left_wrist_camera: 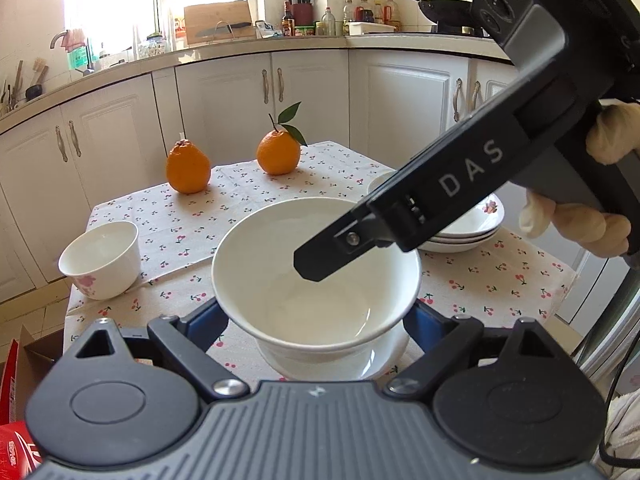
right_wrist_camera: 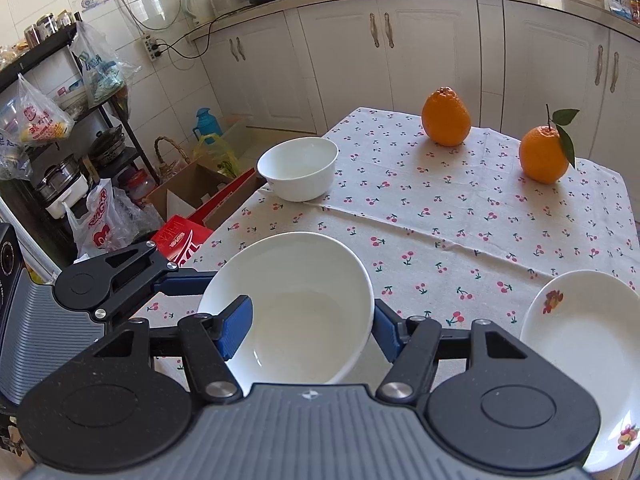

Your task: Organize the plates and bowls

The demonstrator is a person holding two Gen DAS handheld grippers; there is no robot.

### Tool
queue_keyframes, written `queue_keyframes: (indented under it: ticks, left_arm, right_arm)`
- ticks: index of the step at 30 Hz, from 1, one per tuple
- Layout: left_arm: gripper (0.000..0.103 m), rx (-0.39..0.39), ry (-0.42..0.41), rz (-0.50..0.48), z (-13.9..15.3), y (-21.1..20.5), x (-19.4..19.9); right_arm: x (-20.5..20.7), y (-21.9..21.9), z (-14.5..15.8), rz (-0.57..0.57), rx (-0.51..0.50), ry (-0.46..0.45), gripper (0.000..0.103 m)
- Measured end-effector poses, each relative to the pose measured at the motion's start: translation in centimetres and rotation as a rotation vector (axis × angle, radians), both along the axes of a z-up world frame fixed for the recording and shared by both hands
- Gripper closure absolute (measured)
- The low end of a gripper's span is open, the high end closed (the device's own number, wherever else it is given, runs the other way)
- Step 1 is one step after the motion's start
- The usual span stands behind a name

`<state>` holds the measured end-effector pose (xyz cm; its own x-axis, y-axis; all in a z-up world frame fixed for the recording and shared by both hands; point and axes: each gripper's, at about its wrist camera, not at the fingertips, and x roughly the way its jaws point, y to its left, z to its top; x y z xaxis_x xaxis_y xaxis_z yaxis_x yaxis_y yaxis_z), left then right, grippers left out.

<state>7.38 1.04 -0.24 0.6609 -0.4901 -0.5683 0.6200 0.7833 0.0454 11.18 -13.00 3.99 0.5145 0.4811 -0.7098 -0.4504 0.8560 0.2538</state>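
Glazed bowl (right_wrist_camera: 288, 304): rigid, slippery, breakable. Right gripper (right_wrist_camera: 308, 328) jaws pinch its near wall; left gripper (left_wrist_camera: 316, 320) jaws cradle it, half-spread. Best held at the rim.

small bowl (right_wrist_camera: 297, 168) left of oranges (right_wrist_camera: 446, 117), on table (right_wrist_camera: 460, 240)

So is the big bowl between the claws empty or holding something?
Empty: the big bowl shows only a bare white inside in both wrist views, with one right claw finger inside the rim.
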Motion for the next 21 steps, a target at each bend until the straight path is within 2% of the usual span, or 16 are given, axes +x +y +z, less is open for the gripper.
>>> queue_keyframes:
  ticks: [21]
  left_arm:
    - [0.01,0.01,0.068,-0.006,-1.9,-0.8,0.6]
  right_arm:
    - [0.3,-0.6,-2.5,-0.014,-0.006,0.064,0.033]
